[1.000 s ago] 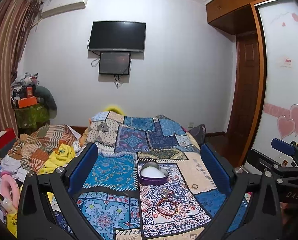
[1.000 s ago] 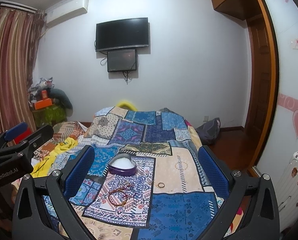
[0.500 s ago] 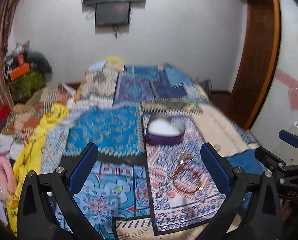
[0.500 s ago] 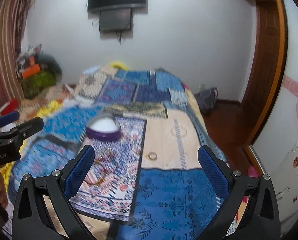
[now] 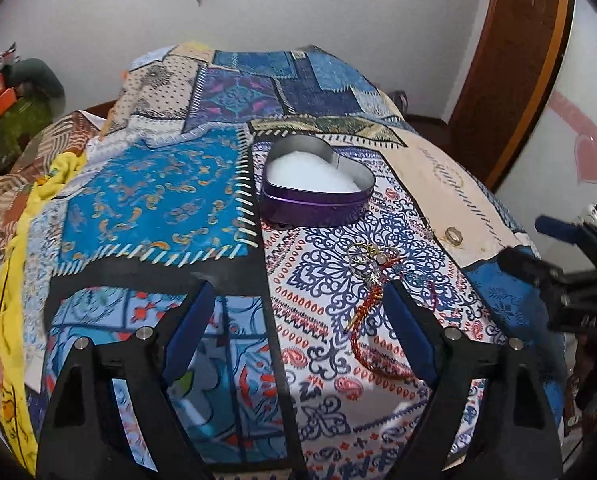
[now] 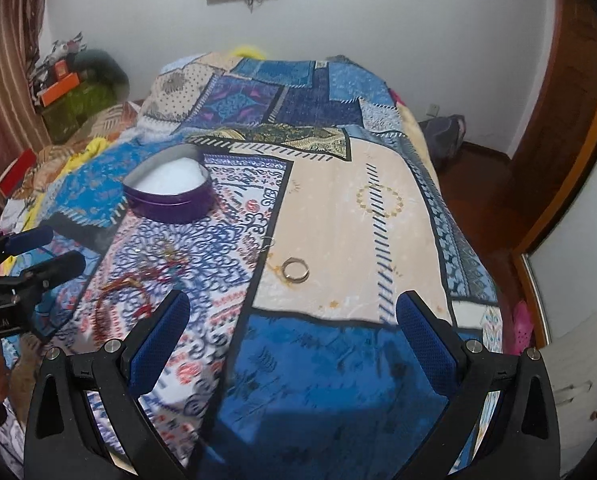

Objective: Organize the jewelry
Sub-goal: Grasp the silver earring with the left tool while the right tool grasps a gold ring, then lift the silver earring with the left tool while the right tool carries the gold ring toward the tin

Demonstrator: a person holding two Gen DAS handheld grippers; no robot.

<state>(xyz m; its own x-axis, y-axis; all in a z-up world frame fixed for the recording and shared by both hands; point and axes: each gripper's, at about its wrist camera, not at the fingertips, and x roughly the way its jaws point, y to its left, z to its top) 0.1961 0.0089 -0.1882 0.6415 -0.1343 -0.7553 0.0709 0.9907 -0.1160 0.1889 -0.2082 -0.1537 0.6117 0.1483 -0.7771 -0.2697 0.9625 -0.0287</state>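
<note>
A purple heart-shaped tin with white padding sits open on the patchwork bedspread; it also shows in the right wrist view. A red cord bracelet with gold rings and charms lies in front of it, blurred in the right wrist view. A metal ring lies on the beige patch, also in the left wrist view. My left gripper is open above the bedspread, its right finger beside the bracelet. My right gripper is open, just short of the ring.
The patchwork bedspread covers the bed. Piled clothes and a yellow cloth lie on the left. A wooden door and a dark bag on the floor are on the right. A small hook earring lies near the ring.
Both grippers have moved forward and tilted down toward the bedspread. The tin, bracelet and ring now appear much closer. Both grippers stay open.
</note>
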